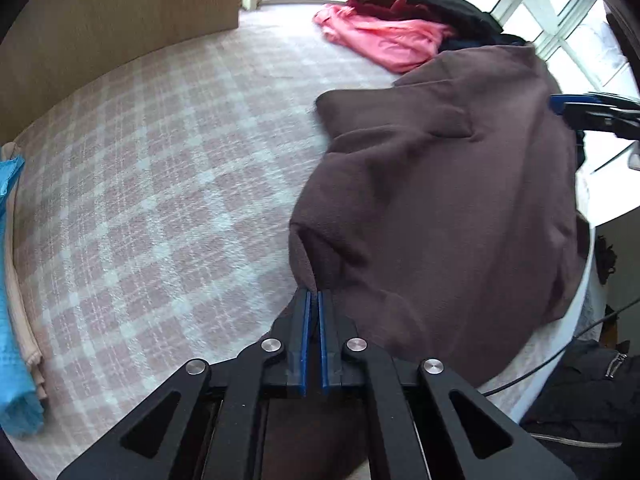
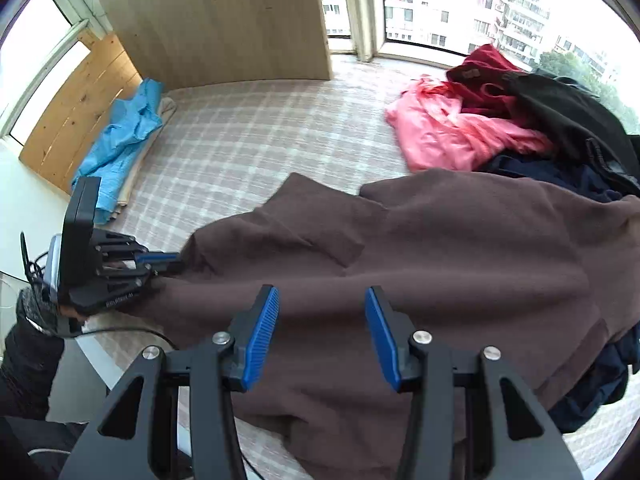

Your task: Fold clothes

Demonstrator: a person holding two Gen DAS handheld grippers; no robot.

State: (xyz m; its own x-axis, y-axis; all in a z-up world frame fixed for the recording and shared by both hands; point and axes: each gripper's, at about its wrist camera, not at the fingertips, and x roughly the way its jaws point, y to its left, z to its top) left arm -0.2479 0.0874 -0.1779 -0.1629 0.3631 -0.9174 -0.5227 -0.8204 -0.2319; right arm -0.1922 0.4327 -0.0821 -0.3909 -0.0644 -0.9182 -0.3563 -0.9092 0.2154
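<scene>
Two hand-held grippers — left [image 1: 314, 294] clamped on brown garment [image 1: 440, 200], right [image 2: 322, 300] spread wide above it.

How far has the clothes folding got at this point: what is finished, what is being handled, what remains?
Done: blue and beige items lie stacked by the wooden panel, seemingly folded. In hand: the left claw is shut on an edge of the brown garment, which is spread out but rumpled; the right claw hovers open over it. Left: the brown garment's folds, then the pile of pink, red and black clothes by the window.
</scene>
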